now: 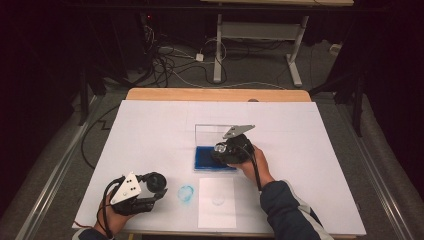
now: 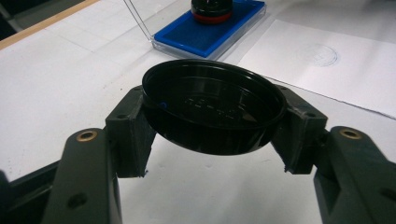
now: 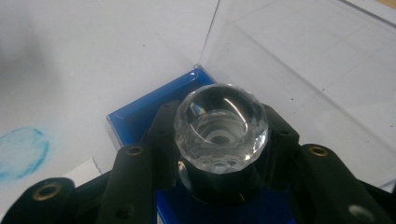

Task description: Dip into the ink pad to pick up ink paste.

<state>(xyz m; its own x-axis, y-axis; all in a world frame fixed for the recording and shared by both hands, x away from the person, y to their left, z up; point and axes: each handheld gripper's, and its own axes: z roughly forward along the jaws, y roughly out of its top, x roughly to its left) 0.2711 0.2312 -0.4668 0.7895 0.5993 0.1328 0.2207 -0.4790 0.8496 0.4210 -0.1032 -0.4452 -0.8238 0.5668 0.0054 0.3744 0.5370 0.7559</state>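
Right across the wooden table (image 1: 150, 94) a big white sheet (image 1: 150, 135) is spread, and every other thing is placed on it. A blue ink pad (image 1: 202, 159) is used as the landmark. It is set near the middle of the white sheet, and its clear lid (image 1: 207, 134) is stood up along its far edge. In the left gripper view the ink pad (image 2: 224, 32) is seen far off, with the stamp's black and red base (image 2: 211, 11) set down on it.

Just in front of the ink pad, toward the person, a smaller white paper (image 1: 217, 202) is laid flat. A faint round stamp mark (image 1: 218, 200) is seen on it. To the left of that paper a smudged blue ring of ink (image 1: 186, 194) is seen on the white sheet.

Right on top of the ink pad the right gripper (image 1: 222, 149) is held in the person's right hand (image 1: 252, 162). Its jaws are clenched around a round stamp (image 3: 220, 140) with a clear, cut-glass knob on a black body. The stamp is stood upright on the blue pad.

Well to the left of the ink pad, and nearer the person, the left gripper (image 1: 160, 187) is held in the left hand (image 1: 117, 212). Its jaws are squeezed onto a round black cap (image 2: 212, 112). The cap is gripped by its rim on both sides, and its hollow inside is turned up toward the camera. It is held just above the white sheet.
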